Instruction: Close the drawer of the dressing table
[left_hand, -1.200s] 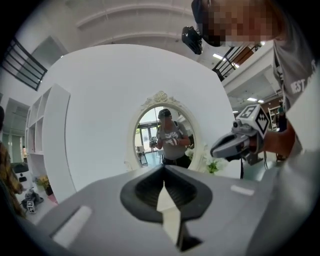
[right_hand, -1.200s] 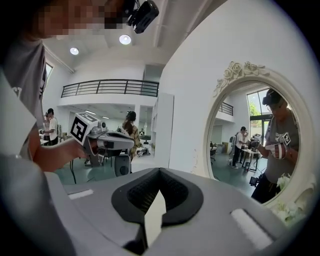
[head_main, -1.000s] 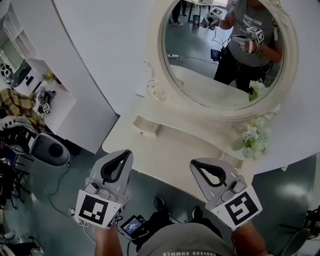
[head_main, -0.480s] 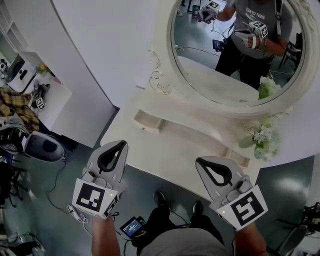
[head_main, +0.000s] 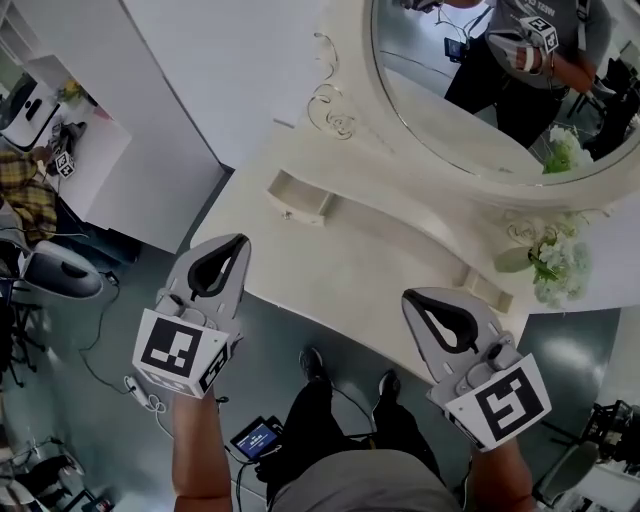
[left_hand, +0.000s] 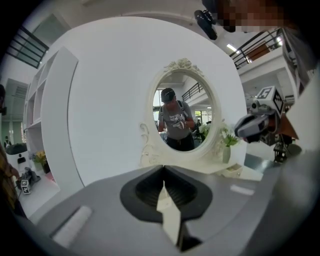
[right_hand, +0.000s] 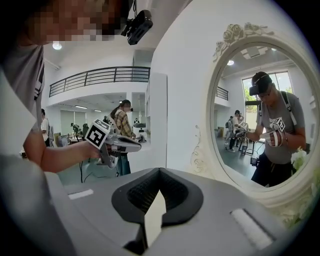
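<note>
Although the task is to shut it, the small drawer at the back-left of the counter looks pulled out toward the front edge. Its hollow shows and its knob faces forward. I judge it open, though the steep head view leaves unclear how far. It sits just under the lower left of the oval mirror. A matching little drawer stands toward the counter's back-right corner, near the flowers; whether that one is in or out I cannot tell.

Neither claw touches the drawer. The left claw hangs off the counter's front-left corner, above the floor, its tip aimed roughly toward the drawer but well apart from it. Its own view shows the jaws pressed together with nothing between them. The right claw hangs off the front edge further right, jaws likewise together and empty.

By my reading the job is at the approach, with no closing done yet. What remains is to bring a claw to the drawer's front and push it back until it sits flush in its housing. A closed tip should serve as a pusher, so no grip looks needed.
</note>
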